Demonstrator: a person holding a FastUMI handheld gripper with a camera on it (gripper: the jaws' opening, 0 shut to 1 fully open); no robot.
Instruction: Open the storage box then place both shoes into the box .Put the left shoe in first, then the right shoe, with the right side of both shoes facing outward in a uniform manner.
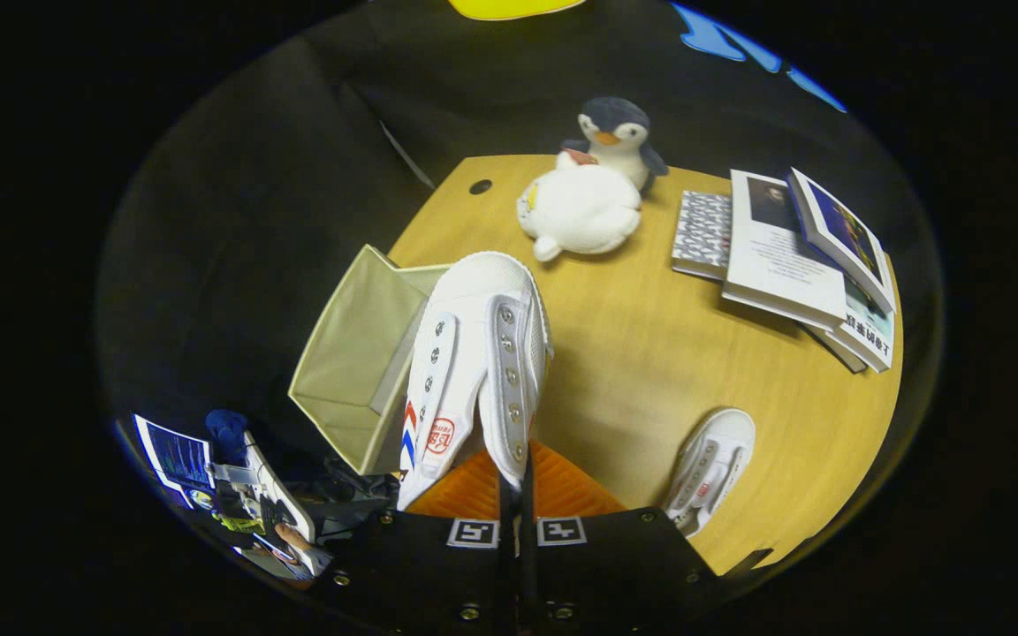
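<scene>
- A white shoe (478, 353) is gripped by the tool (518, 481); the fingers are closed together on one eyelet flap of its upper, near the collar.
- The held shoe is raised off the surface (650, 353), toe pointing away from the fingers, the laceless eyelet rows turned toward the camera.
- A red logo and red and blue stripes are seen on the side of the held shoe nearest the box.
- The box (354, 371), beige fabric, is seen just beside the held shoe, at the surface's edge, its opening turned toward the camera; part of it is hidden behind the shoe.
- The inside of the box that can be seen holds nothing.
- A second white shoe (710, 468) lies on the surface, on the other side of the fingers from the box and apart from the held shoe.
- A plush penguin (602, 181) is lying well beyond the shoes, near the far edge.
- A stack of books (792, 256) is spread beside the penguin, on the side away from the box.
- A hole (480, 186) is seen in the surface near the far corner.
</scene>
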